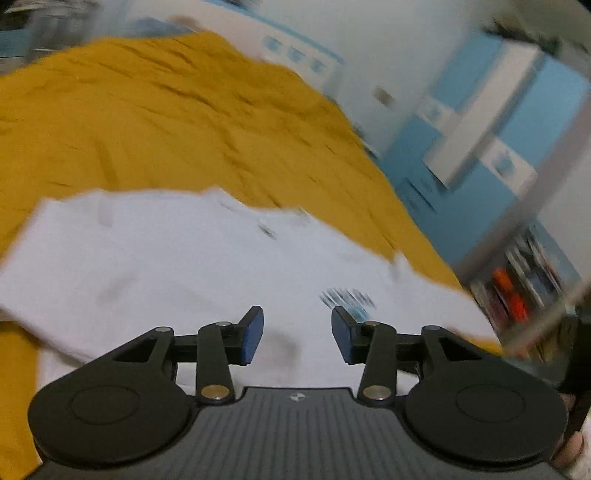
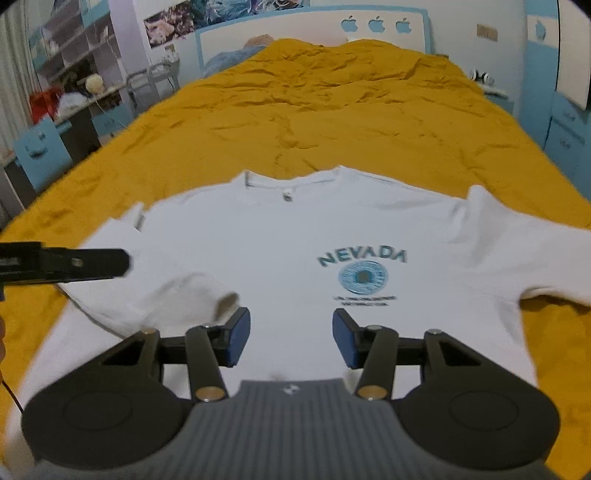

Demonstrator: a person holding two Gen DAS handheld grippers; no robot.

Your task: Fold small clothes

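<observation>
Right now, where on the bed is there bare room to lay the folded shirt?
Bare yellow bedspread runs from the white T-shirt collar to the headboard, and in a strip beside its right sleeve. Crowded: the left sleeve, folded inward, beside the left gripper.

Each black gripper (image 2: pixel 291 338) has blue pads (image 2: pixel 239 338), brass screws.

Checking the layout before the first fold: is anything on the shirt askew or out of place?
Yes. The white T-shirt lies face up on the yellow bedspread, but its sleeve on the picture's left is already flopped inward over the body, while the other sleeve lies spread out.
</observation>
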